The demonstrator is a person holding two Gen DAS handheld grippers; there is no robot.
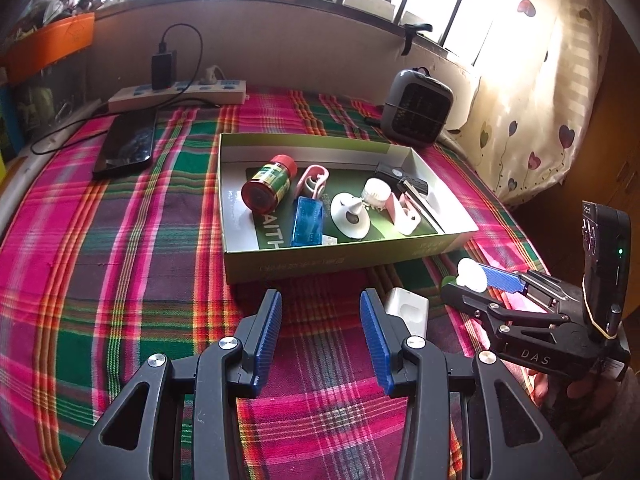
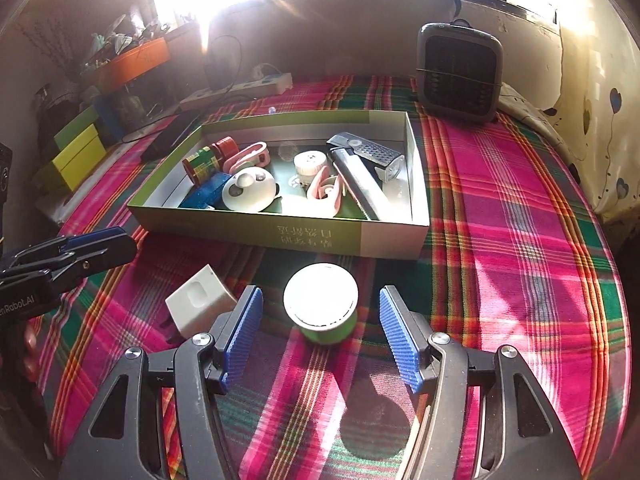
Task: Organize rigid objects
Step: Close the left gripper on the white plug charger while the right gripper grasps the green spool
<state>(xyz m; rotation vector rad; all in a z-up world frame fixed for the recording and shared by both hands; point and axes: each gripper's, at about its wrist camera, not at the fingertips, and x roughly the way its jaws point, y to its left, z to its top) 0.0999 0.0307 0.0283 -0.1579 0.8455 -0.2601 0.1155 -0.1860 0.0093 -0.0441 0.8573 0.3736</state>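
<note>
The small green jar with a white lid (image 2: 321, 307) stands upright on the plaid bedspread (image 2: 520, 240), just in front of the open green box (image 2: 348, 236), and is framed between the spread blue pads of the right tongs (image 2: 321, 338), neither pad touching it; a grasp for transfer into the box appears to be in preparation. Just to its left, one white charger block (image 2: 198, 306) lies tilted on the cloth, so two items are counted outside the box. The left tongs (image 1: 320, 338) are held spread and empty over bare cloth beside the charger, probably kept clear of the right side's approach. Inside the box are counted one red-capped bottle (image 1: 269, 184), one blue case (image 1: 307, 222), two pink clips (image 1: 314, 178), one round white panda-faced piece (image 2: 249, 191), one small white jar (image 2: 309, 166) and one dark razor-like tool (image 2: 362, 152), gathered loosely together.
</note>
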